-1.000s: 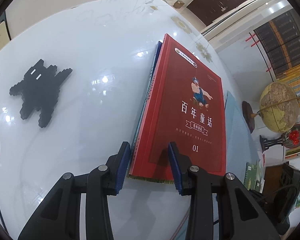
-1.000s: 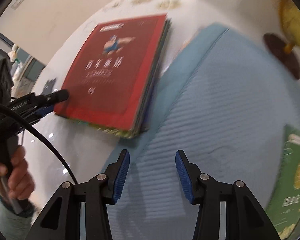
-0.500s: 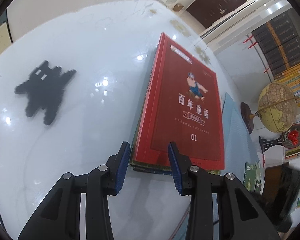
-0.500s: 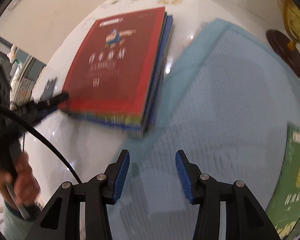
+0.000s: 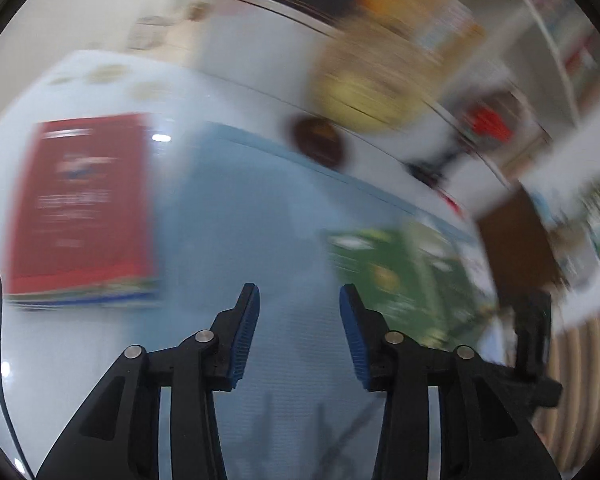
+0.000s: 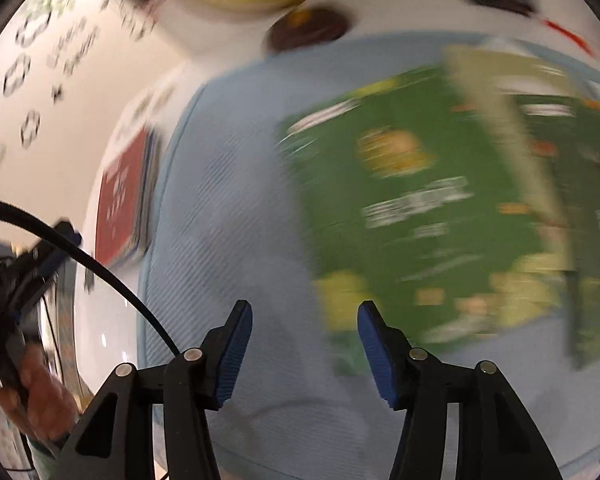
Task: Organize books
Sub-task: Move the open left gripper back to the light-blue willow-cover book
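Both grippers hold nothing – the left gripper (image 5: 299, 322) and right gripper (image 6: 305, 344) have just been opening over the blue mat (image 5: 240, 220). The red book (image 5: 80, 204) lies on its pile at the far left. Next comes the green book (image 6: 420, 208) on the right – it needs a grip on its near edge.

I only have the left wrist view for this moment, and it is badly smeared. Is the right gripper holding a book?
Observer: No. In the right wrist view the right gripper is open with nothing between its pads, over the blue mat; its jaws have just been opening.
Operator: The green patch on my right, is that one book?
Observer: Blurred, but it looks like more than one: a green book with a second green cover at its far side.
Operator: Can you see my gripper from there?
Observer: Yes, the left gripper shows at the left edge, near the stack topped by the red book, with a hand on its handle.
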`<act>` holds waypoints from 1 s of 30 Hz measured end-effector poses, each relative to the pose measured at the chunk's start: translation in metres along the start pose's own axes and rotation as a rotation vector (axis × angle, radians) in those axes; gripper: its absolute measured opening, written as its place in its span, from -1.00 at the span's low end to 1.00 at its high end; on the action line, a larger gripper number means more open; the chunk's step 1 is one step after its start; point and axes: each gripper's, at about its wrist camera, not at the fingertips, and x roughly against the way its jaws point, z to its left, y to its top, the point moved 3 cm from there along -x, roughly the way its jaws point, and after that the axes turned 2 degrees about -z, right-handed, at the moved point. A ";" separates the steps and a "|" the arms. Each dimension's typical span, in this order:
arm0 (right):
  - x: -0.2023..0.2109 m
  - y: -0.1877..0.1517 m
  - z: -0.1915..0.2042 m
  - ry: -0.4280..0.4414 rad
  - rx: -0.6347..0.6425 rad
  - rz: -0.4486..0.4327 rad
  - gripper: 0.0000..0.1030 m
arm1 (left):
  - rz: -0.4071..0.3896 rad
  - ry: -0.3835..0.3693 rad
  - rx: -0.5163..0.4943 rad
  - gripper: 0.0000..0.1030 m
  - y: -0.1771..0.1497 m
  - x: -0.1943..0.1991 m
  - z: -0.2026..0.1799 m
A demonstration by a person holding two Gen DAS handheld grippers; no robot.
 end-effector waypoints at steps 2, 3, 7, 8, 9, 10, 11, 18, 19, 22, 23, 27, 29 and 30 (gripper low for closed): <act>0.027 0.001 -0.035 -0.002 -0.027 -0.051 0.07 | 0.033 -0.021 -0.055 0.17 -0.012 -0.025 -0.053; 0.038 0.001 -0.051 -0.006 -0.034 -0.073 0.11 | 0.039 -0.026 -0.077 0.25 -0.018 -0.035 -0.075; 0.098 -0.015 -0.135 -0.068 -0.011 -0.143 0.16 | 0.065 -0.050 -0.119 0.28 -0.046 -0.079 -0.171; 0.104 -0.021 -0.143 -0.090 -0.003 -0.149 0.16 | 0.072 -0.064 -0.112 0.28 -0.052 -0.087 -0.189; 0.116 -0.028 -0.159 -0.105 -0.001 -0.158 0.16 | 0.082 -0.078 -0.106 0.28 -0.059 -0.096 -0.207; 0.133 -0.033 -0.187 -0.114 -0.005 -0.172 0.16 | 0.096 -0.091 -0.100 0.28 -0.066 -0.111 -0.231; 0.140 -0.038 -0.199 -0.115 -0.010 -0.181 0.17 | 0.105 -0.099 -0.099 0.28 -0.071 -0.120 -0.247; 0.198 -0.048 -0.322 -0.131 -0.073 -0.217 0.36 | 0.232 -0.112 -0.164 0.28 -0.124 -0.182 -0.343; 0.204 -0.057 -0.342 -0.128 -0.082 -0.218 0.36 | 0.245 -0.108 -0.172 0.26 -0.131 -0.186 -0.347; 0.196 -0.071 -0.368 -0.134 -0.100 -0.195 0.16 | 0.318 -0.100 -0.172 0.11 -0.163 -0.203 -0.352; 0.190 -0.079 -0.375 -0.117 -0.111 -0.177 0.02 | 0.342 -0.104 -0.165 0.04 -0.174 -0.207 -0.352; 0.186 -0.098 -0.385 -0.105 -0.144 -0.175 -0.01 | 0.380 -0.165 -0.136 -0.21 -0.209 -0.212 -0.352; 0.184 -0.107 -0.389 -0.128 -0.159 -0.175 -0.01 | 0.386 -0.197 -0.108 -0.23 -0.226 -0.212 -0.352; 0.183 -0.110 -0.393 -0.126 -0.168 -0.173 -0.01 | 0.389 -0.205 -0.101 -0.24 -0.235 -0.213 -0.354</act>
